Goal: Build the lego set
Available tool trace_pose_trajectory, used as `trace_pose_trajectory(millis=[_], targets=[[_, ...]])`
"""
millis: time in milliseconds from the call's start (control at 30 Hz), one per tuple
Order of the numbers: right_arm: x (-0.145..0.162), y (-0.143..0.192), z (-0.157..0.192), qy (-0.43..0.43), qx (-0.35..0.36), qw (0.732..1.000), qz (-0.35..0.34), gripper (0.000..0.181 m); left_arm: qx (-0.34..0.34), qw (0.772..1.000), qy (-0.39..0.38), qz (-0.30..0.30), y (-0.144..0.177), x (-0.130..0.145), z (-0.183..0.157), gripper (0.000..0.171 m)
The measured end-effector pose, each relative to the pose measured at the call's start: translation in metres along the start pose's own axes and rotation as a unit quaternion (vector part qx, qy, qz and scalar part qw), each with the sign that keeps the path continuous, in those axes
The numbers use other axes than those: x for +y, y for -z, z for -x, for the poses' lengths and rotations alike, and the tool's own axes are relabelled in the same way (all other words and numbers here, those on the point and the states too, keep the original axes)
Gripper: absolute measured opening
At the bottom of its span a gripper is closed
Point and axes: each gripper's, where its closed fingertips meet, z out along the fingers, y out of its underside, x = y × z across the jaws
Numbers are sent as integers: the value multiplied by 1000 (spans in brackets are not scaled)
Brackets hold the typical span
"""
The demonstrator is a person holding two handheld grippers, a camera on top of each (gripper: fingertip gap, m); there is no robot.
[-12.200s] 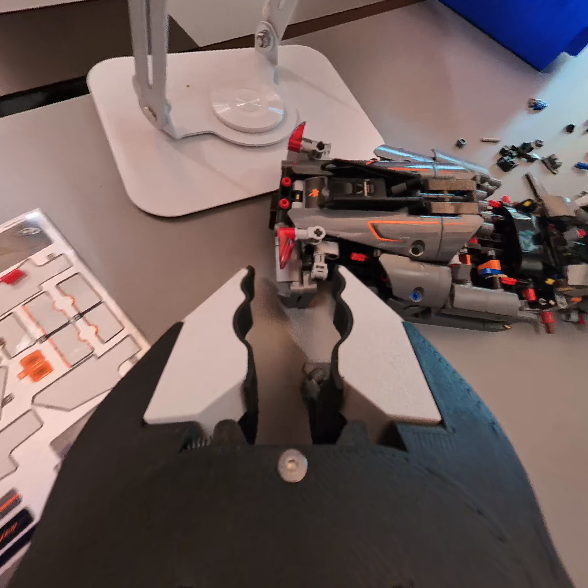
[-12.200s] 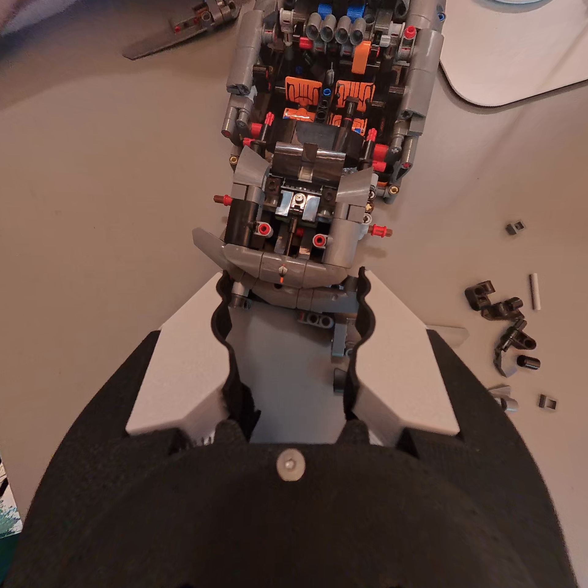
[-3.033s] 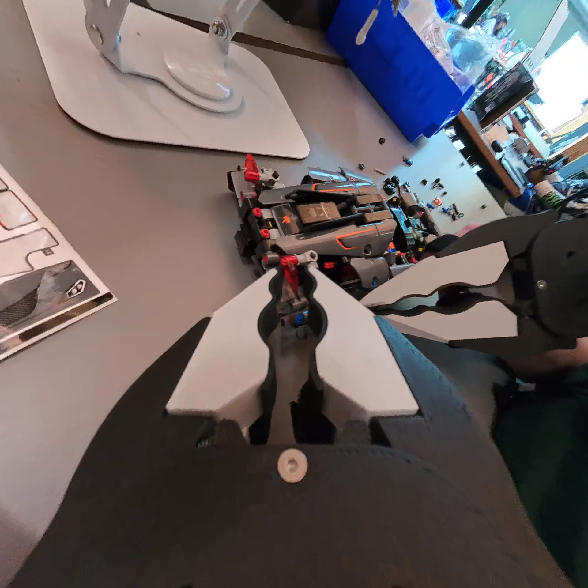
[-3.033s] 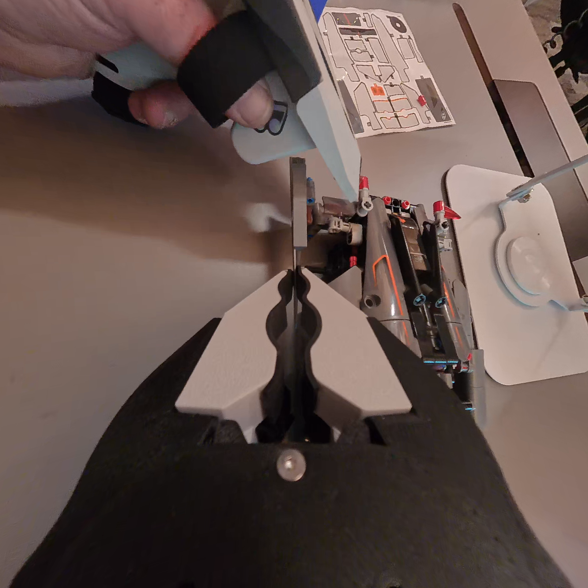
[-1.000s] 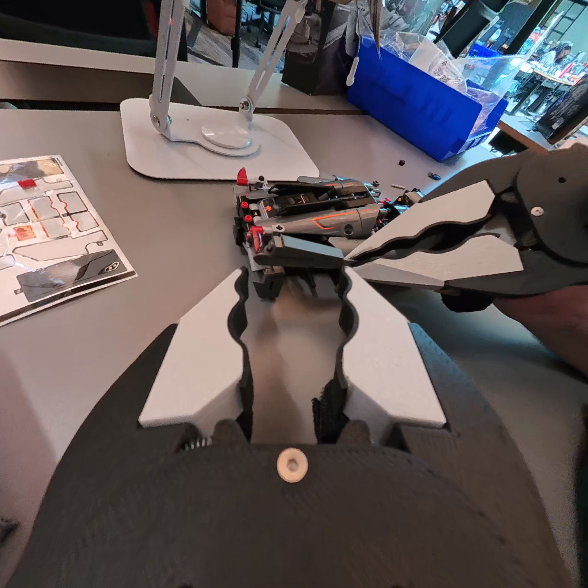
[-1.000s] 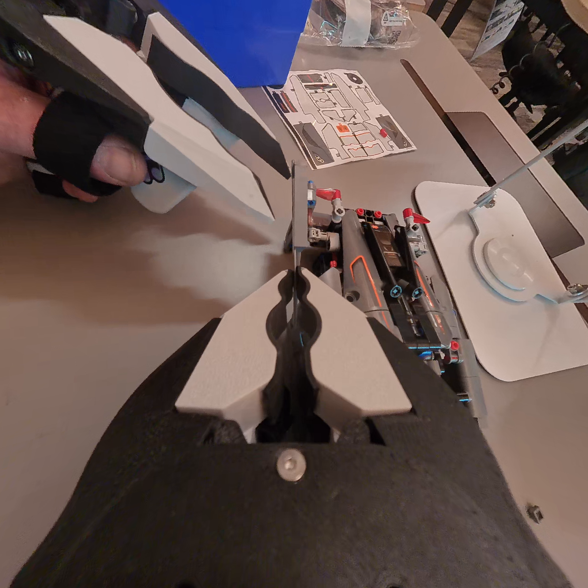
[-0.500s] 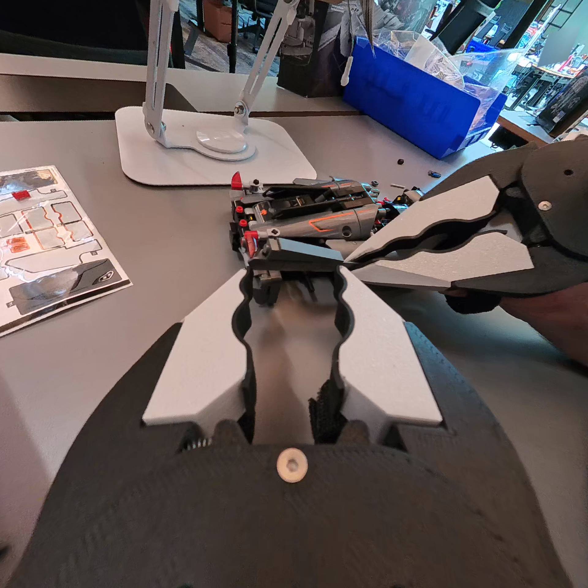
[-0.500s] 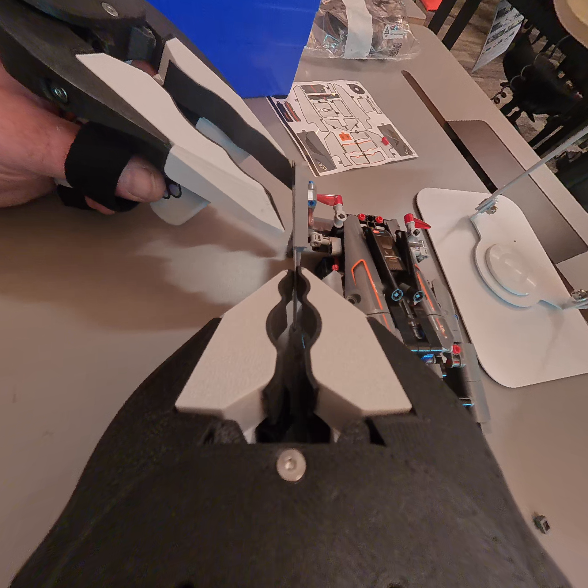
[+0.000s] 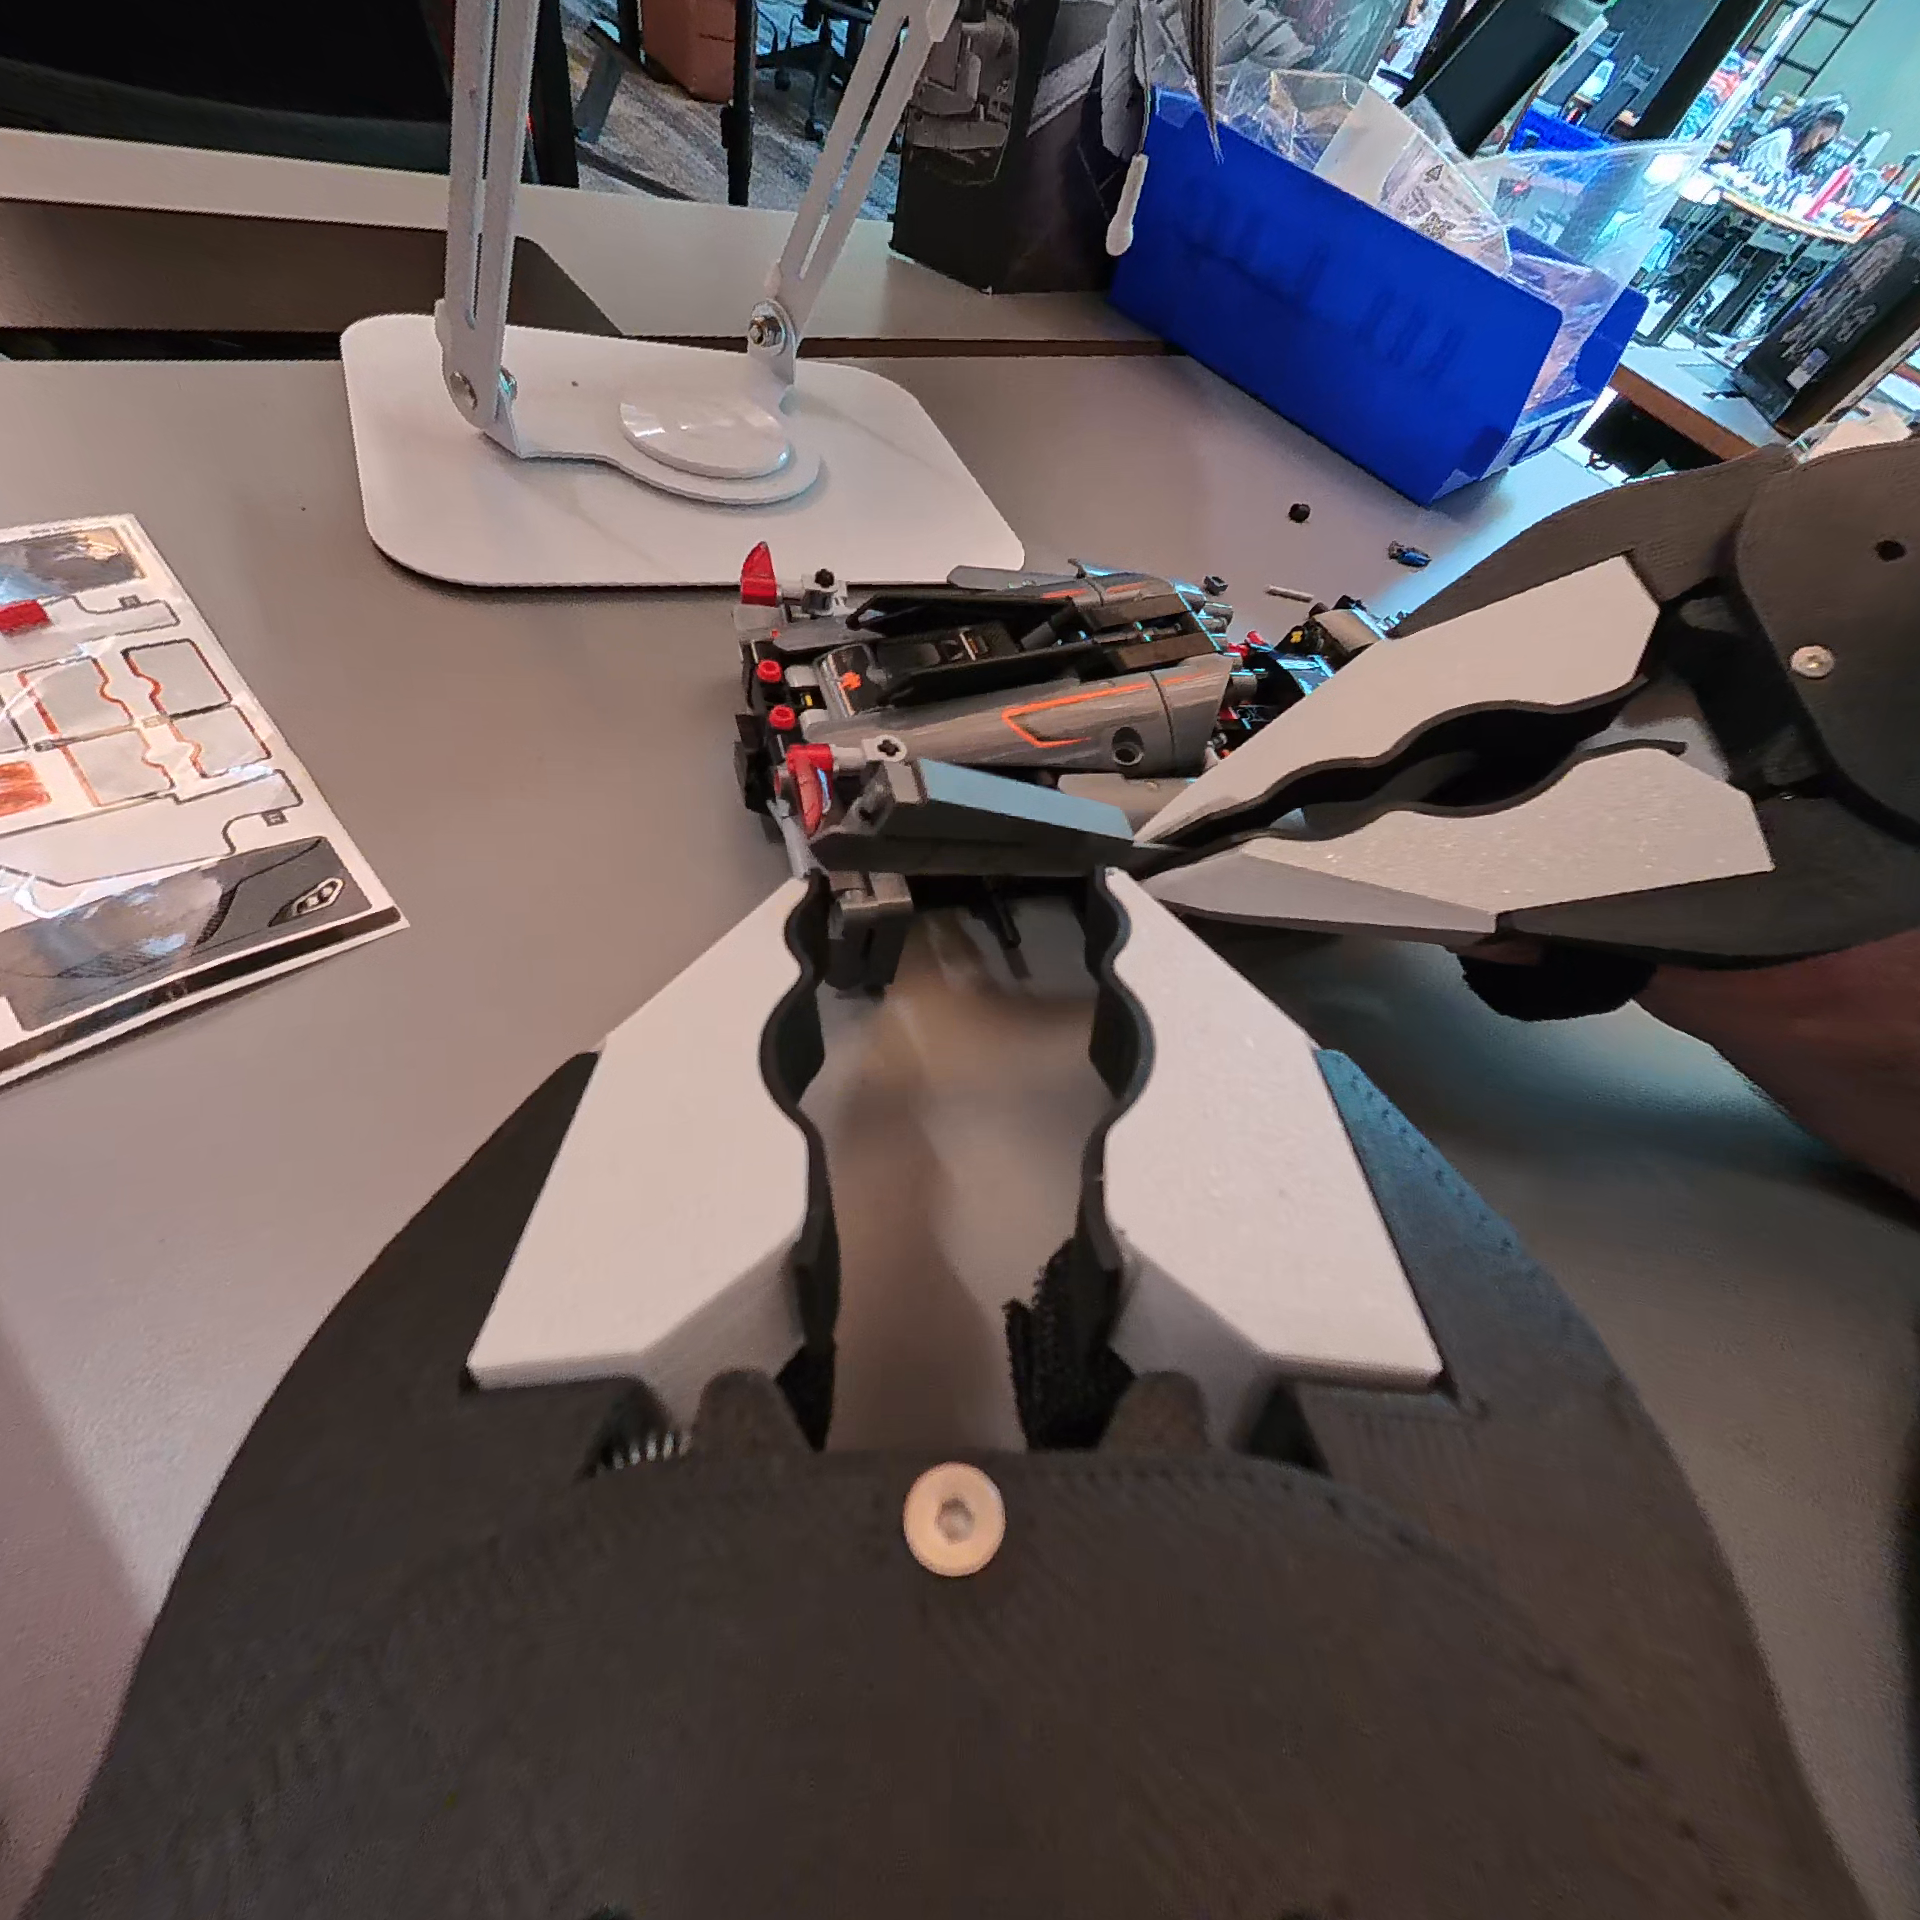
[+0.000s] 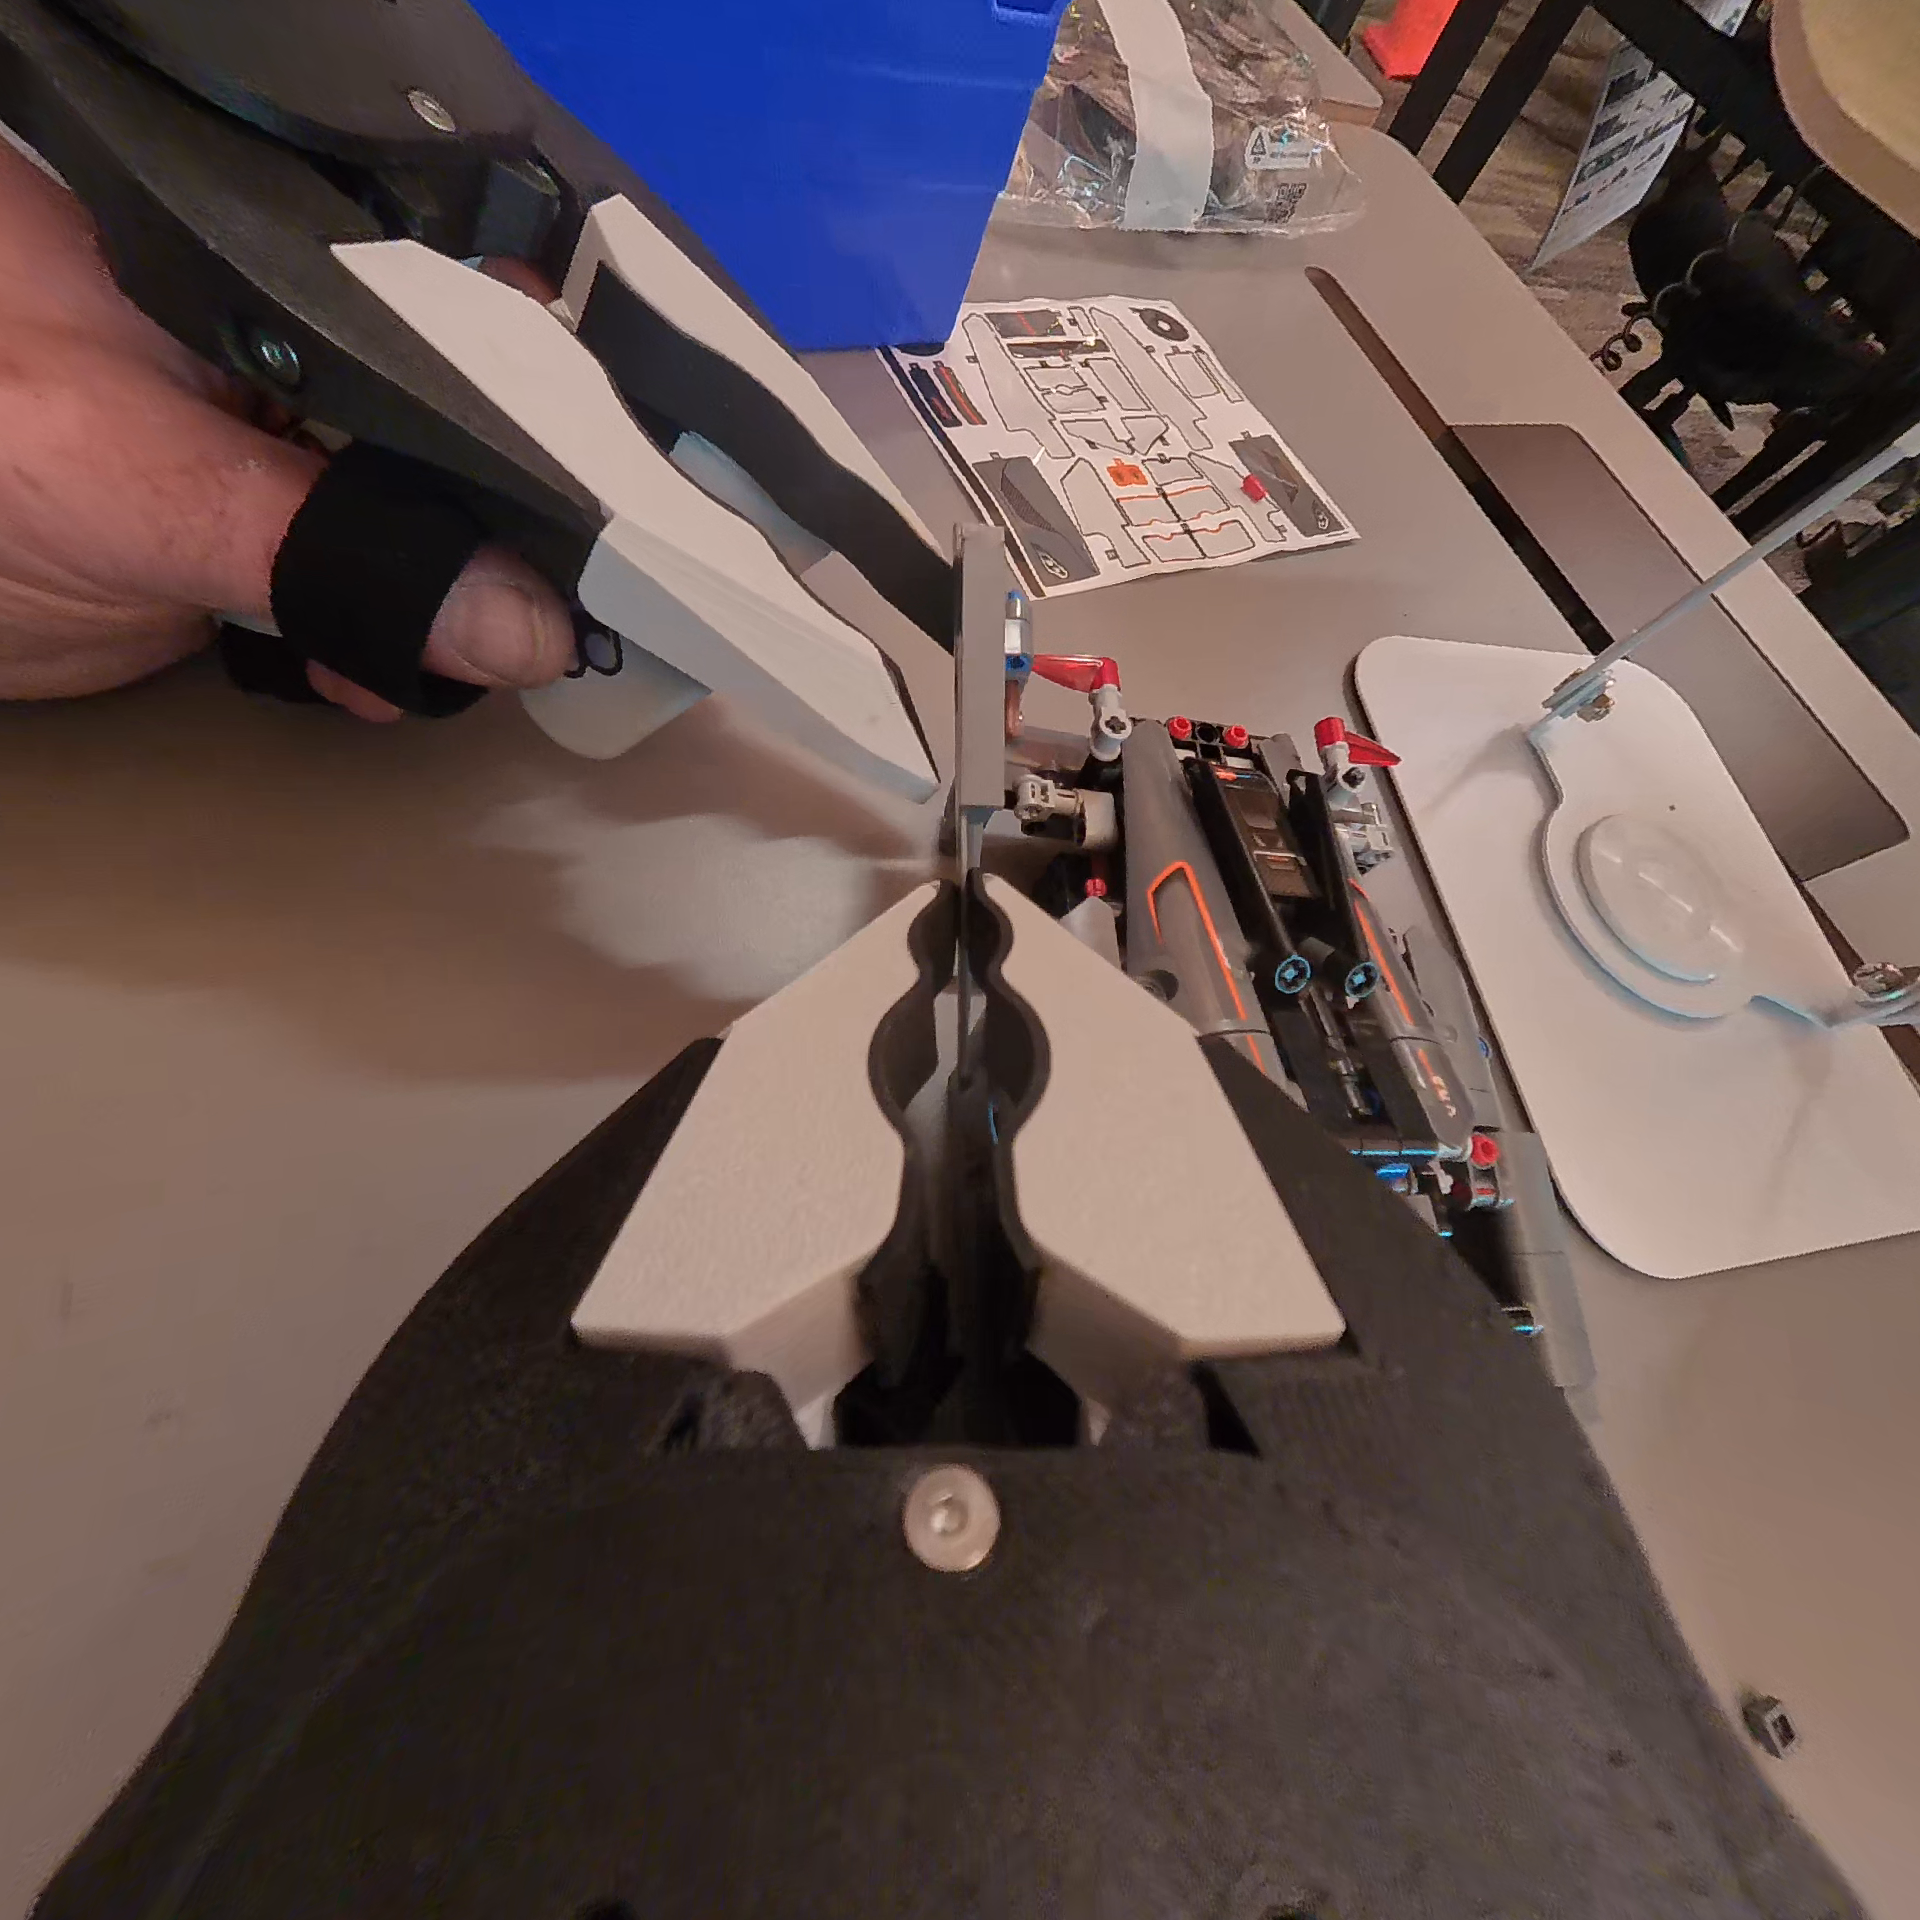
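A grey, black and orange lego car [image 9: 1018, 696] lies on the grey table, also in the right wrist view [image 10: 1268, 935]. My right gripper [image 10: 961, 881] is shut on a flat dark grey panel [image 10: 977, 675] that stands on edge against the car's near side; in the left wrist view the panel [image 9: 997, 805] runs from the car's red-tipped end to the right gripper [image 9: 1143, 847]. My left gripper [image 9: 951, 894] is open, its fingertips just short of the panel and the car's end; it also shows in the right wrist view [image 10: 914, 707], held by a hand.
A white lamp base [image 9: 665, 457] stands behind the car. A sticker sheet [image 9: 156, 748] lies at the left. A blue bin [image 9: 1351, 301] with clear bags is at the back right. Small loose parts [image 9: 1403, 551] lie near the bin.
Over the last second my left gripper has edged closer to the car, still open. My right gripper stays shut on the panel at the car's side.
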Motion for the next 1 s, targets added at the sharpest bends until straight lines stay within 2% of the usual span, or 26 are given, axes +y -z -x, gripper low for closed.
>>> trace_pose_trajectory(millis=[467, 600, 767, 1000], targets=[[-8, 6, -3, 25, 20, 999, -16, 0, 16, 999, 10, -31, 12, -4, -12, 48], [-13, 12, -11, 82, 70, 994, -15, 0, 35, 998, 34, -51, 15, -12, -17, 48], [-30, 23, -12, 177, 132, 975, -34, 0, 62, 993, 65, -79, 23, -20, -24, 48], [-29, 22, -14, 213, 149, 965, -30, 0, 96, 982, 116, -115, 31, -31, -27, 48]])
